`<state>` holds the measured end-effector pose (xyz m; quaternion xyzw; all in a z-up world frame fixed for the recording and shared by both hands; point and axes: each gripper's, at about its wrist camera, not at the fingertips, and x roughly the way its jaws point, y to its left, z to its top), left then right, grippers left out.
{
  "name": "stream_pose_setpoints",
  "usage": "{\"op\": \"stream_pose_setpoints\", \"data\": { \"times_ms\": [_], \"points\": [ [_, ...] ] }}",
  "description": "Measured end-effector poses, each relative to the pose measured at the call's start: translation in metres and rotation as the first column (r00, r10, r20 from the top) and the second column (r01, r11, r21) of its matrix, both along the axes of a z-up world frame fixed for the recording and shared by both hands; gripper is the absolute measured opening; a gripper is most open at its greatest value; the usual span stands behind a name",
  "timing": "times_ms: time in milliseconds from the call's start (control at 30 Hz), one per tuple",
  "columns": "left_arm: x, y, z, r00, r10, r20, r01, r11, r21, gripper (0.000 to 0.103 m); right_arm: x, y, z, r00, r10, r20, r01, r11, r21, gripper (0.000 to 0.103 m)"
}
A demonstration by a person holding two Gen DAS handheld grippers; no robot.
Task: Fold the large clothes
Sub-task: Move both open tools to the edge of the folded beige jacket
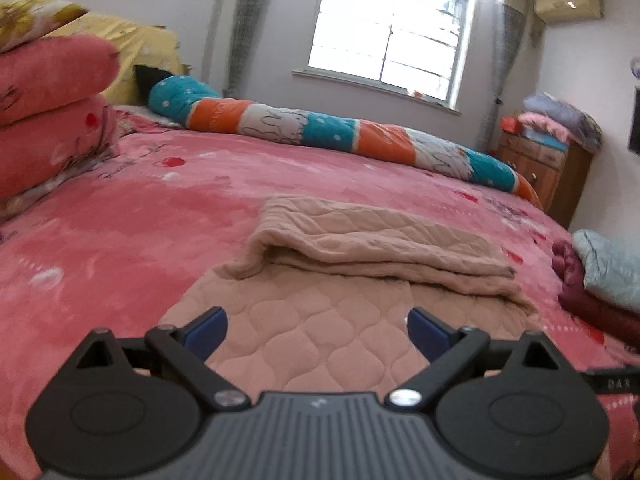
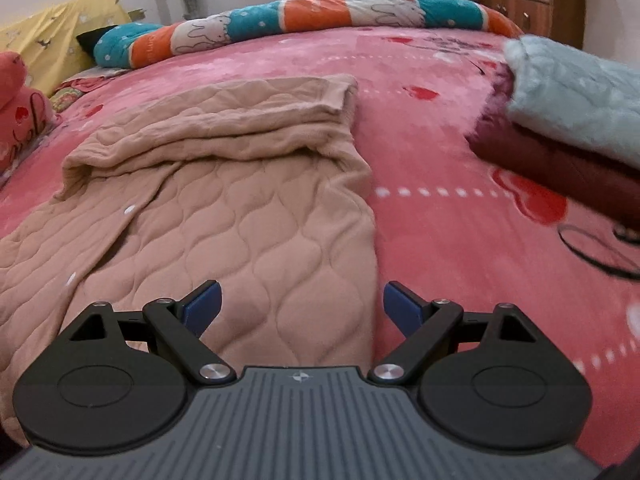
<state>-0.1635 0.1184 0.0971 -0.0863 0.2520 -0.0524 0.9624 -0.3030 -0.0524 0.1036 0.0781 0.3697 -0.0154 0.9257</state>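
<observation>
A tan quilted garment [image 2: 248, 208] lies flat on the pink bed [image 2: 440, 152], its long axis running away from both cameras, far end folded back crosswise; the left hand-held gripper [image 1: 318, 330] hangs over its near part, fingers apart, holding nothing; the right hand-held gripper [image 2: 302, 306] straddles its right edge, likewise spread and empty.

Not much to read here, honestly. The pink pillow [image 2: 18, 120] at the left edge of the right wrist view has dark cursive lettering on it, but it's cut off and too curly to make out, and the orange band of the striped bolster [image 1: 216, 114] has faint lettering too blurred to read. A black strap [image 1: 612, 382] at the right edge of the left wrist view carries small pale characters that might be "DAX", though they can't really be told for sure.
</observation>
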Motion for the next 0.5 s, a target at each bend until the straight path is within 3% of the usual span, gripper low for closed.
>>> {"op": "stream_pose_setpoints", "data": {
  "times_ms": [300,500],
  "points": [
    [-0.011,0.039,-0.006,0.993,0.12,0.006,-0.119,0.99,-0.069,0.098,-0.028,-0.018,0.017,1.0,0.01,0.004,-0.01,0.999,0.037,0.103],
    [-0.006,0.073,-0.026,0.976,0.21,-0.059,-0.216,0.967,-0.137,0.098,-0.037,-0.04,0.017,0.996,-0.002,-0.084,0.011,0.995,0.104,0.103]
  ]
}}
